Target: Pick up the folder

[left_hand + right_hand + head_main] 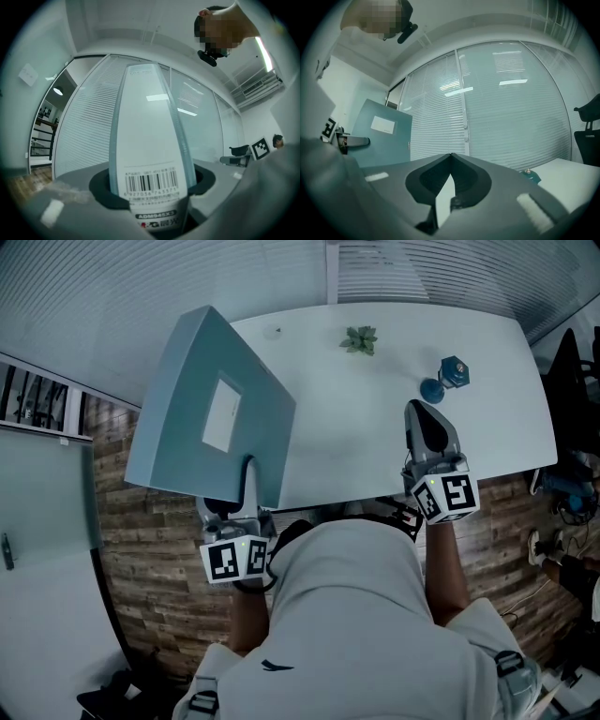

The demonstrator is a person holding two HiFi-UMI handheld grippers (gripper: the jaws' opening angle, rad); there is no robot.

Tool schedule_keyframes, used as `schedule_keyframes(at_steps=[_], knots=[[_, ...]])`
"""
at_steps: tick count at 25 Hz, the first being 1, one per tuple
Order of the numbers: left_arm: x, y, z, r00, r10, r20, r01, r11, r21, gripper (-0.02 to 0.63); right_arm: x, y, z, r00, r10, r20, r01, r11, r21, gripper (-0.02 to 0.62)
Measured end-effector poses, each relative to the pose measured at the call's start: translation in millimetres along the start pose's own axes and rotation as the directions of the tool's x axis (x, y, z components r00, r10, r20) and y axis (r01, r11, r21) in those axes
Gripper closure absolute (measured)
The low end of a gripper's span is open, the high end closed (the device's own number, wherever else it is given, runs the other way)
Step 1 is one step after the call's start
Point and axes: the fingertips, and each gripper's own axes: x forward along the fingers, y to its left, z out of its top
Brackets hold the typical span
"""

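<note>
The folder [206, 409] is a thick blue-grey box file with a white label on its face. It hangs tilted in the air over the white table's [375, 451] left end. My left gripper [242, 486] is shut on its lower edge. In the left gripper view the folder's spine [150, 131], with a barcode sticker, stands upright between the jaws and fills the gap. My right gripper [422, 413] hovers level over the table's front right part, shut and empty; its tips meet [451, 155]. The folder [382, 133] also shows at the left of the right gripper view.
A small green plant [360, 339] sits at the table's far side and a blue dumbbell [446, 378] lies right of it, just beyond my right gripper. Window blinds run behind the table. A dark chair [567, 371] stands at the right, over wooden flooring.
</note>
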Motion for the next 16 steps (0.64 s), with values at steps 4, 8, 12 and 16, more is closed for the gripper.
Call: schedule_keyframes(at_steps=[4,8,12,16], knots=[[0.3,1.6,-0.6,1.0,0.002,-0.003,-0.002,1.0,-0.003,0.291,2.1,0.4,-1.1,1.0,0.003,-0.004,-0.003,1.0,0.008,0.597],[0.4,3.7,1.0,1.0,0.005,0.0,-0.005,1.0,-0.013,0.291,3.2,1.5,-2.4,1.0,0.004,-0.011,-0.004,1.0,0.011,0.597],[1.8,4.2,-0.4,1.0,0.006,-0.002,-0.006,1.0,-0.013,0.291,4.2,3.2,-5.1,1.0,0.014,-0.019,-0.014,1.0,0.025,0.597],[6.0,1.7,-4.9,1.0,-0.001,-0.01,0.001,1.0,-0.014,0.291,6.4,2.0,-10.6,0.999,0.022,-0.031,-0.021,0.999,0.036,0.597]])
